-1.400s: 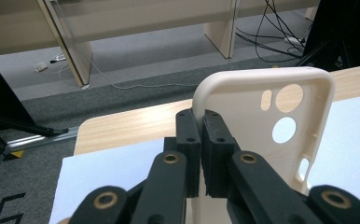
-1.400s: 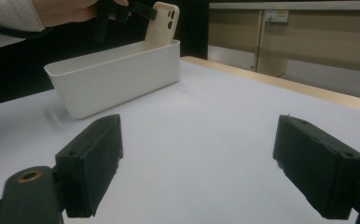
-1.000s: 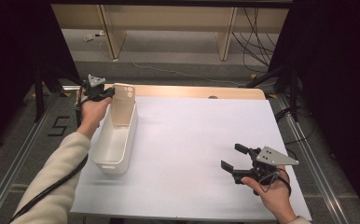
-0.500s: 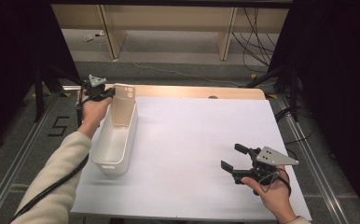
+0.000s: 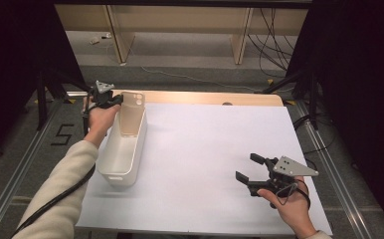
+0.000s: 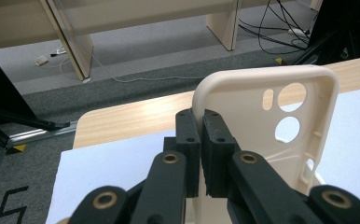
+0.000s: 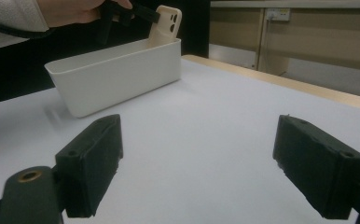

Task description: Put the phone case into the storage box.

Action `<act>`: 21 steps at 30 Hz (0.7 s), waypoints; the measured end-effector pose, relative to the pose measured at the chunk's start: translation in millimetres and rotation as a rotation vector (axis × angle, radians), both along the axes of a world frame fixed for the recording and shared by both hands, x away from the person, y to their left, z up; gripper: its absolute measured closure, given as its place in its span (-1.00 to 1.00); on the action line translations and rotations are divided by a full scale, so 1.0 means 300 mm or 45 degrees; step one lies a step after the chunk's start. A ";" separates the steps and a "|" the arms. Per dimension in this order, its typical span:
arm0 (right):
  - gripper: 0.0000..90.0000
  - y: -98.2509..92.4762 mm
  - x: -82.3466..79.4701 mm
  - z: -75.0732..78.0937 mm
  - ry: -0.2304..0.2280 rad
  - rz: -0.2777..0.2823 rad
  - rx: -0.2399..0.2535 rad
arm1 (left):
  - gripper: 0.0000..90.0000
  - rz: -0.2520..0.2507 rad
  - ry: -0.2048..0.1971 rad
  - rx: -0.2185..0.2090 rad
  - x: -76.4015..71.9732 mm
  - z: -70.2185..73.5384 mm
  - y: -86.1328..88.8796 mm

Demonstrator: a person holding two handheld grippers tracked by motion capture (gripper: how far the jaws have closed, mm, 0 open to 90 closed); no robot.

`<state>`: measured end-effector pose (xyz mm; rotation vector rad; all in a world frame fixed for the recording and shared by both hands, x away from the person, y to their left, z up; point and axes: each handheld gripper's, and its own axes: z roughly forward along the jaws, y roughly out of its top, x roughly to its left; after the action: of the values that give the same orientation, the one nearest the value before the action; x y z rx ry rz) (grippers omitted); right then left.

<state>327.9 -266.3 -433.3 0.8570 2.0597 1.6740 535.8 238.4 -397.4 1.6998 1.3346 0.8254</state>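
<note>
Two hand-held grippers: left (image 5: 116, 101) pinches phone case (image 5: 132, 114) over bin (image 5: 123, 149), 10 o'clock; right (image 5: 247, 168) wide, empty, 4 o'clock.

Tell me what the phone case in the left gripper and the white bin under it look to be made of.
Phone case: probably soft plastic or silicone, cream and matte; thin moulded walls with rounded camera cut-outs, no shine. White bin: likely rigid moulded plastic, smooth with a faint sheen; thin even walls, rolled rim, rounded corners. The left gripper pinches the case's edge; whether the case flexes cannot be told.
</note>
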 end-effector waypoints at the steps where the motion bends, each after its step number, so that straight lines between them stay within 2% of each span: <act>1: -0.62 0.000 0.000 0.000 0.001 0.001 -0.001 | 0.92 0.001 0.000 0.000 0.001 0.000 -0.001; 4: -0.62 0.000 0.000 0.000 0.001 0.000 0.000 | 0.92 0.002 0.001 0.001 0.002 0.000 -0.001; 6: -0.62 -0.006 -0.001 0.003 0.007 -0.008 -0.029 | 0.91 0.003 0.004 0.003 0.002 -0.001 0.000; 21: -0.62 -0.003 0.000 0.002 0.013 0.002 -0.016 | 0.91 0.009 0.019 0.019 0.015 -0.013 -0.004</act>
<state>328.1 -267.3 -432.8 0.8617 2.0759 1.6588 540.4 237.1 -401.4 1.7172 1.3481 0.8299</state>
